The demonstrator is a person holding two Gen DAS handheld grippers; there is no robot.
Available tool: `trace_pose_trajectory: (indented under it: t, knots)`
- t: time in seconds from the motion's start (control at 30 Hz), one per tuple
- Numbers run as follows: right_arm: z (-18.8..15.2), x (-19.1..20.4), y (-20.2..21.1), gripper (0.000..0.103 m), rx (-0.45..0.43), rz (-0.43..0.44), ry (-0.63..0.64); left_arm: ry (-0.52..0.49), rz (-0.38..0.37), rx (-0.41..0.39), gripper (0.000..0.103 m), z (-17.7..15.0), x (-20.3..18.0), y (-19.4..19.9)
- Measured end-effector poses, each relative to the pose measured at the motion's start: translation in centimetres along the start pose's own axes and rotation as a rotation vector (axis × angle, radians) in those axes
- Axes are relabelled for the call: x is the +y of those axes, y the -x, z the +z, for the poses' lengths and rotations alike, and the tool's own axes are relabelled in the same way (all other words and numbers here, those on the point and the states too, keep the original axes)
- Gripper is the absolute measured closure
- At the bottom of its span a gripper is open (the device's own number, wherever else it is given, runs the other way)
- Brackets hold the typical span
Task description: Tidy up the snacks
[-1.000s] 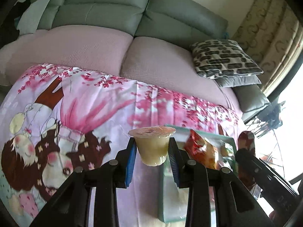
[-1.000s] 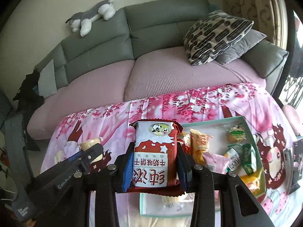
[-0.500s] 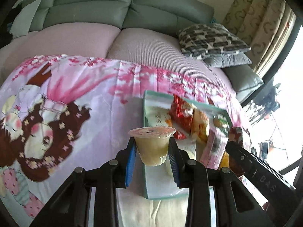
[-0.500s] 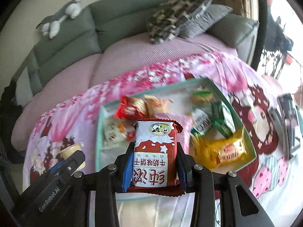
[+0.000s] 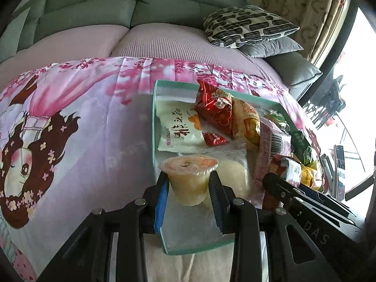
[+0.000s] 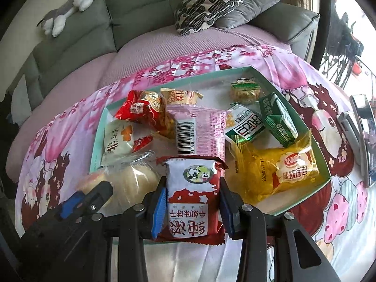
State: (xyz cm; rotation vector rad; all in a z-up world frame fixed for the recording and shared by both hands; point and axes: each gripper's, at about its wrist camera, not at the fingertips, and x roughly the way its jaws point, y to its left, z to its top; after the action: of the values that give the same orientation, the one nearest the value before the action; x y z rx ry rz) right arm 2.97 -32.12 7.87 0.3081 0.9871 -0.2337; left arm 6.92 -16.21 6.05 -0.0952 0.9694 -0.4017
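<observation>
My left gripper (image 5: 188,175) is shut on a clear jelly cup (image 5: 188,164) with pale yellow filling, held low over the near left corner of the teal tray (image 5: 154,117). A red and white biscuit packet (image 6: 191,202) stands upright between the pads of my right gripper (image 6: 192,183), whose jaws are opening, over the tray's (image 6: 178,82) near edge. Several snacks lie in the tray: a yellow packet (image 6: 279,169), a pink packet (image 6: 199,129), green packets (image 6: 279,119), a red packet (image 6: 138,110) and a wrapped bun (image 6: 134,181).
The tray sits on a pink cartoon cloth (image 5: 82,117) spread before a grey and lilac sofa (image 5: 164,40). Patterned pillows (image 5: 246,23) lie at its right end and a plush toy (image 6: 68,7) on its back. A dark flat device (image 6: 362,136) lies on the cloth right of the tray.
Both grippers have sunk toward the tray, which now looms larger and closer under them. The cup and the biscuit packet stay between their pads.
</observation>
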Motion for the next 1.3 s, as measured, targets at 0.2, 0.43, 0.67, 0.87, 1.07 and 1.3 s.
trace_pose_trajectory:
  t: [0.2,0.43,0.67,0.87,1.07,1.3]
  knots:
    - [-0.1,0.0,1.0,0.043,-0.024,-0.034,0.008,-0.003,-0.018,0.000,0.056,-0.6,0.1,0.6]
    - [-0.9,0.5,2.5,0.029,-0.040,-0.025,0.041,0.009,0.026,-0.015,0.038,-1.1,0.9,2.9]
    - [-3.2,1.8,3.5,0.000,-0.063,-0.050,0.125,0.005,0.254,-0.041,0.016,-2.7,3.4,5.0]
    - [-4.5,3.1,3.8,0.000,-0.064,-0.054,0.170,0.011,0.359,-0.069,0.003,-3.7,5.8,6.3]
    - [-4.8,4.0,4.0,0.000,-0.065,-0.051,0.197,0.037,0.370,-0.066,0.003,-4.5,6.8,7.1]
    - [-5.1,4.3,3.4,0.000,-0.050,-0.046,0.201,0.036,0.433,-0.073,0.003,-4.7,6.7,7.1]
